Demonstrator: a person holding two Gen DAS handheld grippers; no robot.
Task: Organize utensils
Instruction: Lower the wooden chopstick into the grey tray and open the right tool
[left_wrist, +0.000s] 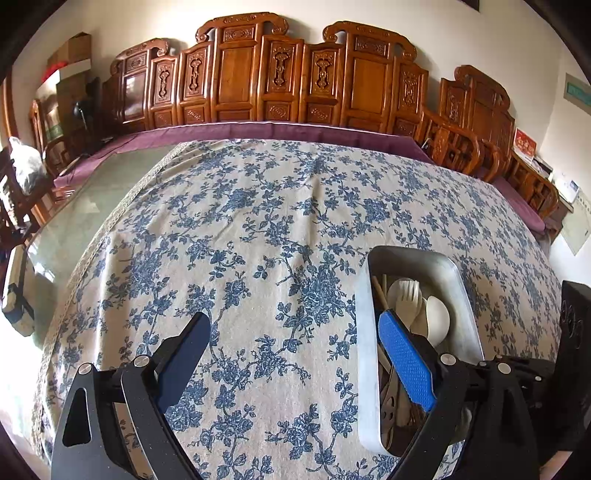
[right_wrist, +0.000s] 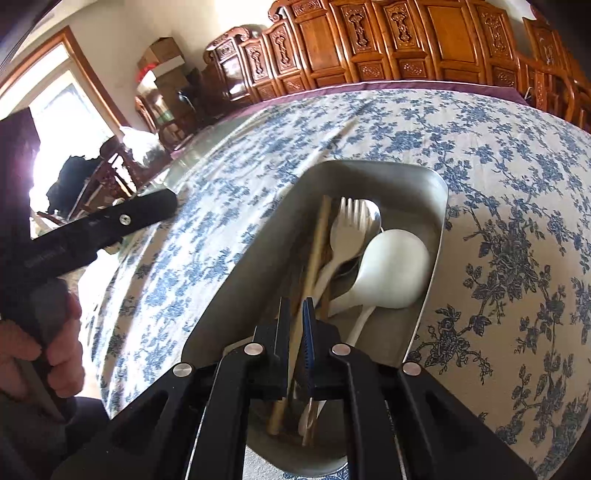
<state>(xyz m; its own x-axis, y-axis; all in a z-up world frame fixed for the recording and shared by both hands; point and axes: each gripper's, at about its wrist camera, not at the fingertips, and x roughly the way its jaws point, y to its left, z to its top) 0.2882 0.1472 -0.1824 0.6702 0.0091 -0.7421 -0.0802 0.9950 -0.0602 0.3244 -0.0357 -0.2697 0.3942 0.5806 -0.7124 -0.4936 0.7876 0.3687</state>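
right wrist view: right gripper (right_wrist: 295, 317) clamped on pale wooden chopstick (right_wrist: 317, 243) inside grey metal rectangular tray (right_wrist: 437, 236), apparently depositing it; left gripper (left_wrist: 291, 336) spread apart, idle

Bright daylight, blown-out window (right_wrist: 70, 110) glare at left, strong fisheye bending, dark corners

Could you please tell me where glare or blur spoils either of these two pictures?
Right wrist view: the doorway at left is blown out white, and the hand beside it is soft; the metal tray stays sharp. Left wrist view: evenly lit, with only fisheye bending of the tablecloth and dark corners.
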